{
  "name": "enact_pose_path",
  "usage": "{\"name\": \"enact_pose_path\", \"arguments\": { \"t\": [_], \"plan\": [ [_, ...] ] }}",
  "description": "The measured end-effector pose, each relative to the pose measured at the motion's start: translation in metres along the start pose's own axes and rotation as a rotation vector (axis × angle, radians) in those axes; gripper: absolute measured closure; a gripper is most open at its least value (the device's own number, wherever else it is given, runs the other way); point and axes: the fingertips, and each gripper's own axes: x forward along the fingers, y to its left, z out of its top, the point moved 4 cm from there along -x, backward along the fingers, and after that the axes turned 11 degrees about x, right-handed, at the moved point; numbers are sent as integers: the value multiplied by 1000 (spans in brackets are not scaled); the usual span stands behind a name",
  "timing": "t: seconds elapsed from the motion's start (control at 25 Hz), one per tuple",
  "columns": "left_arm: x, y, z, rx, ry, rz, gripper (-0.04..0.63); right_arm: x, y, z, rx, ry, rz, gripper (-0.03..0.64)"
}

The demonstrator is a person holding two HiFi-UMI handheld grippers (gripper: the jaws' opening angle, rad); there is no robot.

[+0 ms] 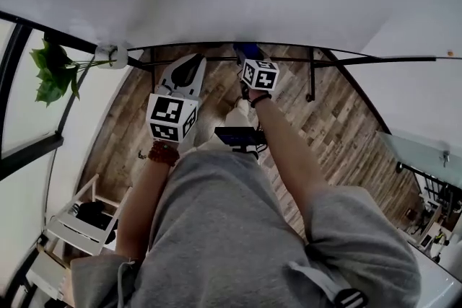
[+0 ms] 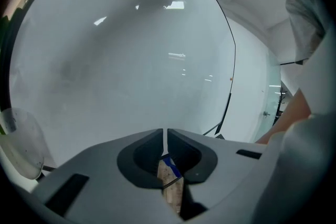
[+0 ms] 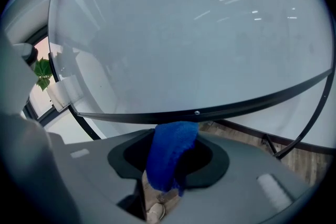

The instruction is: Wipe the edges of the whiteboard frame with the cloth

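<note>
cloth (image 3: 165, 165), bright blue and bunched, is clamped between the jaws of the right gripper (image 3: 173, 136). the jaws close on its middle. its upper fold sticks out past the jaw tips, and a shorter end hangs back behind them toward the handle. straight ahead of the tips runs the dark lower bar of the frame (image 3: 236, 105), a thin black strip with a small screw head in it, just above the cloth. the top of the fold comes right up under that bar, though from this angle it is hard to say whether the two touch. beyond the bar the whiteboard (image 3: 199, 34) fills the space above the jaws, pale and glossy with ceiling lights reflected in it. off to the left of the jaws the frame's corner turns upward, and a green plant (image 3: 42, 73) shows past it.

the left gripper (image 2: 165, 136) has its jaws pressed together, pad against pad, with only a thin seam between them. ahead of its tips is the plain white face of the board, and the frame's black side edge lies well off to the right.

from the head view both grippers are held up under the board's bottom edge. the left gripper (image 1: 188, 68) is just beside the right gripper (image 1: 249, 54), which shows the blue cloth at its tip. wooden floor (image 1: 339, 119) lies below them.
</note>
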Motion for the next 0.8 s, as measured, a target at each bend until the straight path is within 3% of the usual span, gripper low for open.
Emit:
{"name": "enact_pose_path", "arguments": {
  "t": [0.32,0.8],
  "plan": [
    [-10,13,-6,39,22,-70,563,10,31,-7,-24,-6,20,451],
    [-24,40,-16,46,31,-73,563,29,66,-18,-12,5,29,451]
  ]
}}
